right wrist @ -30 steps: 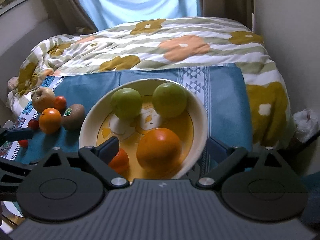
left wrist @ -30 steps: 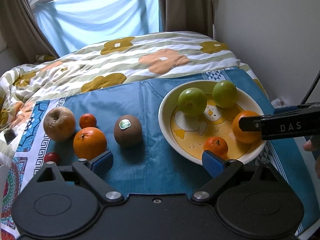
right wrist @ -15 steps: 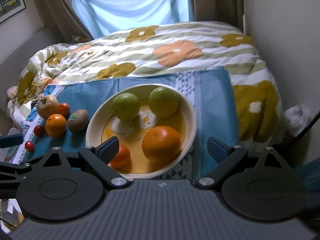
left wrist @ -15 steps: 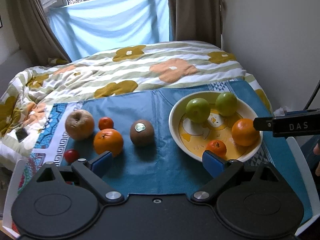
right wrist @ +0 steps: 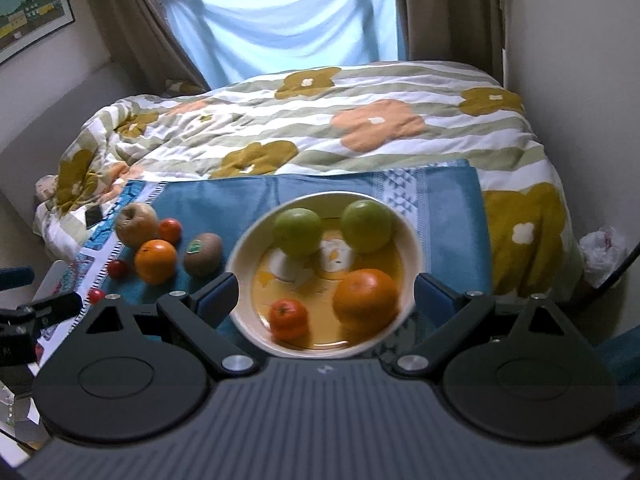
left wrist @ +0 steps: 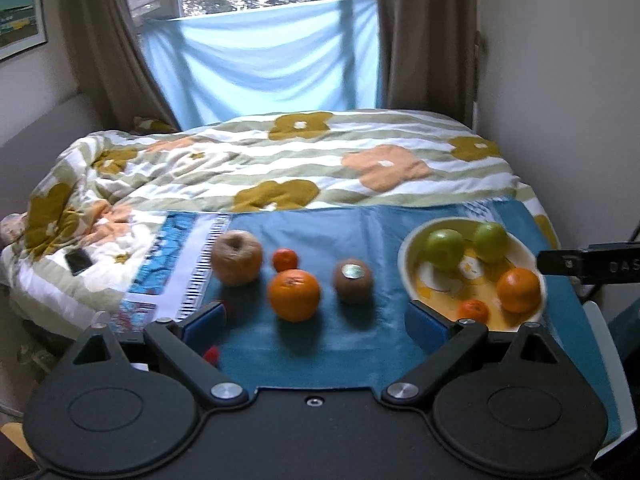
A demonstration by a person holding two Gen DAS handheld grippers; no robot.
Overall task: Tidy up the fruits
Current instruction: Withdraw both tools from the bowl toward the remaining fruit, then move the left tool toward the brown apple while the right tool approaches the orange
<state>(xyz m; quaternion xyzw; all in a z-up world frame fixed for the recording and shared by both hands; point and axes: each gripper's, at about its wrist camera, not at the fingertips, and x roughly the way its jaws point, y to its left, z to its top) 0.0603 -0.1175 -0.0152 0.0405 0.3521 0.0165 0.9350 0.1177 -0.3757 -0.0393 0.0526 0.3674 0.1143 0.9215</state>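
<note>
A cream bowl on the blue cloth holds two green apples, a large orange and a tangerine. Left of the bowl lie a kiwi, an orange, a small tangerine, a brown apple and small red tomatoes. My left gripper hangs open above the near cloth edge, holding nothing. My right gripper is open and empty above the bowl's near side. Its finger shows beside the bowl in the left wrist view.
The cloth lies on a bed with a flowered duvet. A dark phone rests on the duvet at the left. A wall runs close along the right. A white plastic bag and a cable sit beside the bed. Curtains and a blue sheet hang behind.
Both grippers have drawn back and up from the fruit, so the bowl and loose fruit look smaller and farther. The fruit has not moved.
</note>
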